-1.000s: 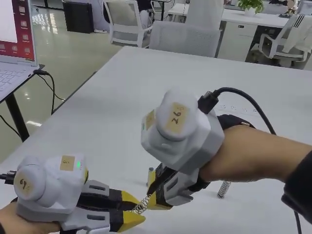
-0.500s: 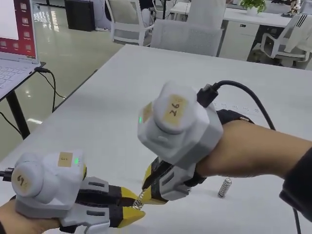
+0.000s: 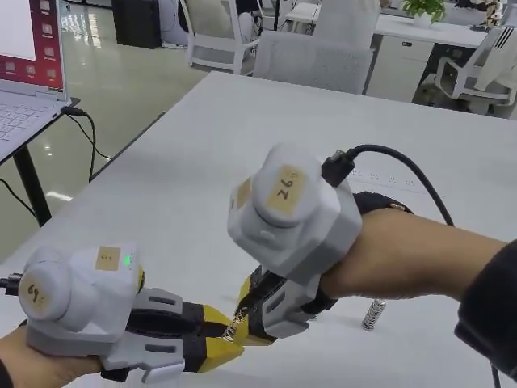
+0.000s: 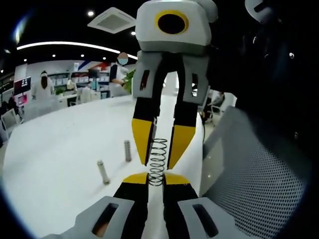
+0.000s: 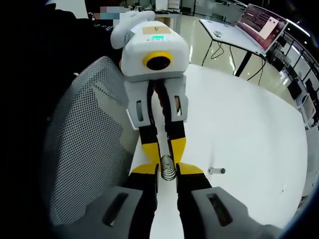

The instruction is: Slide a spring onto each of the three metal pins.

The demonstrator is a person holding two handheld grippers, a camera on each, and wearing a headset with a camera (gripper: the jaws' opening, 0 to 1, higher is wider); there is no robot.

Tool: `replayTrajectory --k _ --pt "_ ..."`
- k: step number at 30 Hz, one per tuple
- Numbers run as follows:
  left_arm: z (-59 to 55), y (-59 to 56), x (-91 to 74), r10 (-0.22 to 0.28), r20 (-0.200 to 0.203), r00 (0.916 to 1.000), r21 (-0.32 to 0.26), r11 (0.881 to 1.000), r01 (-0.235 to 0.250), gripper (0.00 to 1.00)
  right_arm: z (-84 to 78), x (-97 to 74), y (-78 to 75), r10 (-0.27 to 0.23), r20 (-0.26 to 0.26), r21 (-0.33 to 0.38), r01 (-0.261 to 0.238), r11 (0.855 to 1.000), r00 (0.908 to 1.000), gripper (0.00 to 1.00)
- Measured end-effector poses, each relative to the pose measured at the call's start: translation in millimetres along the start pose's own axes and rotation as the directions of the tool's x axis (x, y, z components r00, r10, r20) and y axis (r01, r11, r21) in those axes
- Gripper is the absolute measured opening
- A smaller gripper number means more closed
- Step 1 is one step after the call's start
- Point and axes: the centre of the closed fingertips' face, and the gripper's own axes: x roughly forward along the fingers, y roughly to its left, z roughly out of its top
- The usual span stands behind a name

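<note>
A small metal spring [image 3: 236, 329] spans the gap between my two grippers low over the white table [image 3: 202, 162]. My left gripper [image 3: 226, 349] comes in from the bottom left and is shut on one end of the spring [image 4: 157, 160]. Facing it tip to tip, my right gripper [image 3: 246, 319] has its yellow fingers closed around the other end [image 5: 168, 167]. Two upright metal pins [image 4: 127, 150] [image 4: 103, 172] stand on the table beside the fingers, and one pin [image 5: 216, 171] shows in the right gripper view. A second spring [image 3: 372, 314] stands on the table to the right, under my forearm.
A laptop [image 3: 24, 48] sits on a side table at far left, with a cable [image 3: 85, 137] hanging off it. Office chairs [image 3: 311, 56] stand beyond the far table edge. A grey mesh chair back [image 4: 259, 164] is close beside the grippers. A black cable [image 3: 420, 174] runs from the right gripper.
The two grippers have come closer together, so less of the spring shows between their tips. The pin seen beside the right gripper earlier is now behind it.
</note>
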Motion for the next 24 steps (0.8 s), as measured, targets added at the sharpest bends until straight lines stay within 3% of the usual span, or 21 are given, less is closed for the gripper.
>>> replayTrajectory --k 17,24 --pt "2.2 5.7 0.3 0.014 0.022 0.9997 -0.016 1.0 -0.014 0.04 -2.1 -2.2 -5.3 -0.01 -0.011 0.02 0.01 1.0 0.9999 0.08" --pt "-3.0 11.6 -0.6 0.046 0.016 0.9988 -0.032 0.998 -0.045 0.17 -16.4 -5.9 -12.1 -0.025 -0.038 0.04 0.027 0.999 0.999 0.08"
